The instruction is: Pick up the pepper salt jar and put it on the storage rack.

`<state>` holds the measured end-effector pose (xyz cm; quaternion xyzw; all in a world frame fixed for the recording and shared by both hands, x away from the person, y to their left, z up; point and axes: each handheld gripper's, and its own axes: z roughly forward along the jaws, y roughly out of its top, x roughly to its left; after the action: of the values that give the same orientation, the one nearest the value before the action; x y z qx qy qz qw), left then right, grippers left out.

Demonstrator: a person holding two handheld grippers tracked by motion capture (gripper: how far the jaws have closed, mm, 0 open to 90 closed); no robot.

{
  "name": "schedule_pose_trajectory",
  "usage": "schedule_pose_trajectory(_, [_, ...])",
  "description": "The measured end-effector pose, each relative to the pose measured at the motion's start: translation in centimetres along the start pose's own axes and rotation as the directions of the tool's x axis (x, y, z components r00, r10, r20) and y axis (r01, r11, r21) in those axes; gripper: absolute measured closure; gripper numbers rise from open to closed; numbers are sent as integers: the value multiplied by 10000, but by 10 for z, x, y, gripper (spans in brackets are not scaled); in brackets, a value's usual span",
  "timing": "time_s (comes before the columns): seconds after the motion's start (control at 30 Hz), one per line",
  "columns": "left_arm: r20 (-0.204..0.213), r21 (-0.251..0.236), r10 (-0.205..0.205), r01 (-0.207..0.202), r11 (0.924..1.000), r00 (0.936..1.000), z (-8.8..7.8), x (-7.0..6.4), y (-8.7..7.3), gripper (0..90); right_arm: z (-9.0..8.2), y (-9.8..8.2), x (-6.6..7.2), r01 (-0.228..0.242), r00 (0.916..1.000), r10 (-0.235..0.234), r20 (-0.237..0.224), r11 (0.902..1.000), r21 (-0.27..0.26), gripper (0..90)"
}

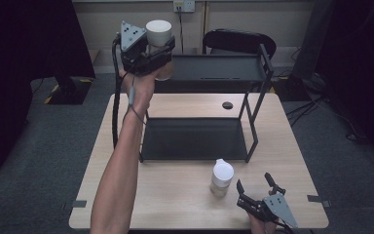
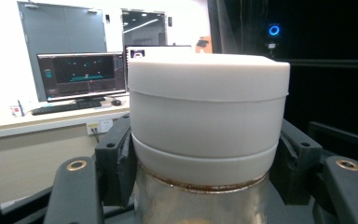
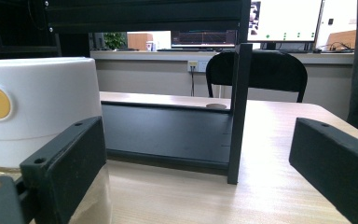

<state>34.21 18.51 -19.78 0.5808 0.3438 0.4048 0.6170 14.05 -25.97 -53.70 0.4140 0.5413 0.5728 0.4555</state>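
My left gripper (image 1: pixel 157 52) is raised high at the upper left, shut on a white-lidded jar (image 1: pixel 158 35), level with the left end of the black rack's upper shelf (image 1: pixel 219 68). In the left gripper view the jar (image 2: pixel 207 126) stands upright between the jaws, white lid above a clear body. A second white-lidded jar (image 1: pixel 221 177) stands on the table in front of the rack's lower shelf (image 1: pixel 192 139). My right gripper (image 1: pixel 255 187) rests open at the table's front right, just right of that jar (image 3: pixel 37 109), which has a yellow dot on its lid.
The two-level black rack stands on the wooden table (image 1: pixel 175 195), its front right post (image 3: pixel 237 112) close ahead of my right gripper. A black chair (image 1: pixel 238 41) sits behind the table. A dark round hole (image 1: pixel 227 105) marks the tabletop near the back.
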Motion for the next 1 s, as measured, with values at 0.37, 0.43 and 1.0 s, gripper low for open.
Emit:
schedule_pose_trajectory(0.37, [-197,116,-179,182,9998,9996,10,-1,-6,349,0,0,0,-6,10000,6,10,10000,-2,27])
schedule_pose_trajectory(0.43, [-197,127,-263,265,9996,9995,9,-1,-6,349,0,0,0,-13,10000,13,11,10000,1,27])
schedule_pose_trajectory(1.0, [-106,114,-339,341,9994,9994,10,2,-7,348,0,0,1,-14,10000,14,30,10000,-2,27])
